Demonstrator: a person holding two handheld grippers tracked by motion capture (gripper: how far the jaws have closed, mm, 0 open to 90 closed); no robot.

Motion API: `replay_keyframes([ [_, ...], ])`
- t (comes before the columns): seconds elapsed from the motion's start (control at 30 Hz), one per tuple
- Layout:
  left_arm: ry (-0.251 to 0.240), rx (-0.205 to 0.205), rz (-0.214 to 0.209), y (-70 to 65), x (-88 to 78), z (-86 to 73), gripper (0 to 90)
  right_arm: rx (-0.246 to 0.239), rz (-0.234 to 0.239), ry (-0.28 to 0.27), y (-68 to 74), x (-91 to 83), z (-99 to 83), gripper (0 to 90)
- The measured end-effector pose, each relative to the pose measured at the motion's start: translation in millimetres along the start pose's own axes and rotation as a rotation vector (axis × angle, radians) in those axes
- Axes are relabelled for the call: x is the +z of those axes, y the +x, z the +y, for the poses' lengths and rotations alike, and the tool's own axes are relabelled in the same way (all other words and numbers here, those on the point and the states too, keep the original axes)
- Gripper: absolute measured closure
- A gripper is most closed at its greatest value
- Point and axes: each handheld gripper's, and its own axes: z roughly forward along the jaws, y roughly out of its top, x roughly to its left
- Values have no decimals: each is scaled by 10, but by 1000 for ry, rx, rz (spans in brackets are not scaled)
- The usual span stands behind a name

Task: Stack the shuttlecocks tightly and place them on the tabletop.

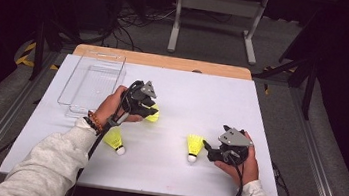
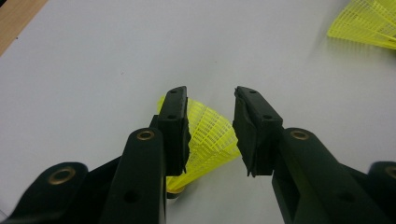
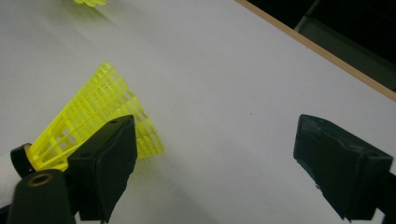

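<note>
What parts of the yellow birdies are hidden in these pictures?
- High view: the shuttlecock under the left claw shows as a yellow sliver; claw and hand cover the rest.
- Left gripper view: that shuttlecock's tip sits behind the near finger.
- Right gripper view: the far shuttlecock is cut by the top edge.

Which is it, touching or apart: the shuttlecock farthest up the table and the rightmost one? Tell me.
Apart. The high view shows a plain stretch of bare white table between the farthest shuttlecock and the rightmost shuttlecock.

The three shuttlecocks (image 1: 152, 114) are bright yellow with a net pattern. The table (image 1: 187, 99) is white, with a light brown edge.
</note>
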Motion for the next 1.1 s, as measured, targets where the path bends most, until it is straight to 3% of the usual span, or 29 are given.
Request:
replay_keyframes([
  [0.57,-16,-9,20,73,-82,-15,643,7,18,-6,4,5,-2,146],
  [0.77,-20,-46,17,120,50,-9,604,8,13,-6,2,4,-1,146],
  [1.1,50,-68,6,151,246,-4,565,10,9,-3,-11,-4,-9,146],
])
